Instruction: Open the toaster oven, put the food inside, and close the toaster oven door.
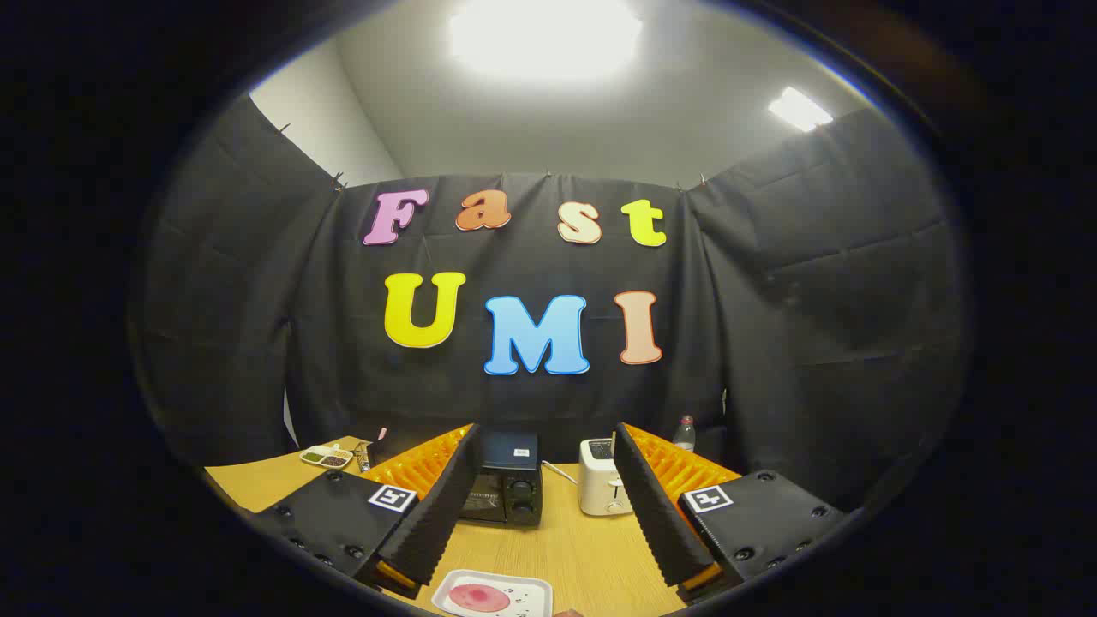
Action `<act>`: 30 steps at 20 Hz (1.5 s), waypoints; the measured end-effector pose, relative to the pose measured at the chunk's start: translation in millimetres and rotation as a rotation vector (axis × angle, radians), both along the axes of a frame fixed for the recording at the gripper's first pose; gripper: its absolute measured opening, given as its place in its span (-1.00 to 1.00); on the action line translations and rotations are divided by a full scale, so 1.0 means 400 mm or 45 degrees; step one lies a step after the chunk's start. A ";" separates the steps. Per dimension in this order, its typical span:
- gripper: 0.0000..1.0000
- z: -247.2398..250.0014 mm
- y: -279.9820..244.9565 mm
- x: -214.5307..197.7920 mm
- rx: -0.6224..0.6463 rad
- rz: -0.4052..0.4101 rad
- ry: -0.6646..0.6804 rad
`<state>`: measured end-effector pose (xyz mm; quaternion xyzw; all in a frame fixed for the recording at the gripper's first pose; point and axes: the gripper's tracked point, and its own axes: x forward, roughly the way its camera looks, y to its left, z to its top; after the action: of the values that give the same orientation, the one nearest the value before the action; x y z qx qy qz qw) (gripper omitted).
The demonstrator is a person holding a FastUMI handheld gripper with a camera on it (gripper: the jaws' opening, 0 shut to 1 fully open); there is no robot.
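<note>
Hovering above the wooden table (591, 548), the gripper (542, 506) holds its two fingers wide apart with nothing between them. Just below and between the fingertips lies a white tray (524, 590) carrying a round pink piece of food (478, 597), possibly a slice of meat. Beyond the fingers stands the black toaster oven (506, 488), door closed, with a white toaster (602, 488) just beside it. A small dish (326, 457) sits further left, a bottle (685, 434) behind.

The black toaster oven (506, 487) stands at the lower middle of the picture, door shut, knobs on its right side. Below it, a pink round food (479, 598) lies flat on a white tray (531, 590).
</note>
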<state>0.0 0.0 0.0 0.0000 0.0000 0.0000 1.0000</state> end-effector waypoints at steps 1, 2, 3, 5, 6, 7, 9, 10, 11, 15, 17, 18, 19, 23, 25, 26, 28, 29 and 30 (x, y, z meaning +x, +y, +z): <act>0.95 0.003 0.003 0.001 -0.005 0.001 -0.002; 0.95 0.007 0.004 0.004 -0.012 0.003 -0.008; 0.95 0.009 0.007 0.003 -0.019 0.005 -0.015; 0.95 0.009 0.010 0.004 -0.027 0.006 -0.021; 0.95 0.007 0.013 0.004 -0.025 0.006 -0.020; 0.94 0.002 0.015 0.006 -0.020 0.005 -0.014; 0.95 -0.005 0.017 0.006 -0.011 -0.002 -0.001; 0.95 -0.003 0.018 0.005 -0.008 -0.004 -0.002; 0.95 -0.002 0.020 0.010 -0.008 -0.007 -0.006; 0.95 -0.004 0.034 0.025 -0.023 -0.003 -0.008; 0.95 -0.002 0.043 0.036 -0.009 -0.004 -0.007; 0.95 0.004 0.049 0.043 -0.003 -0.004 -0.012; 0.95 0.005 0.051 0.048 -0.002 -0.004 -0.015; 0.95 0.013 0.070 0.094 0.013 0.000 -0.024; 0.95 0.009 0.082 0.127 0.027 0.006 -0.018; 0.95 0.006 0.089 0.146 0.037 0.011 -0.012; 0.95 -0.001 0.109 0.184 0.063 0.029 -0.007; 0.95 -0.004 0.121 0.205 0.072 0.038 -0.007; 0.95 -0.009 0.132 0.226 0.076 0.048 -0.004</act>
<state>90.3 53.0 -3.7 0.0298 -0.0016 0.0190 0.9994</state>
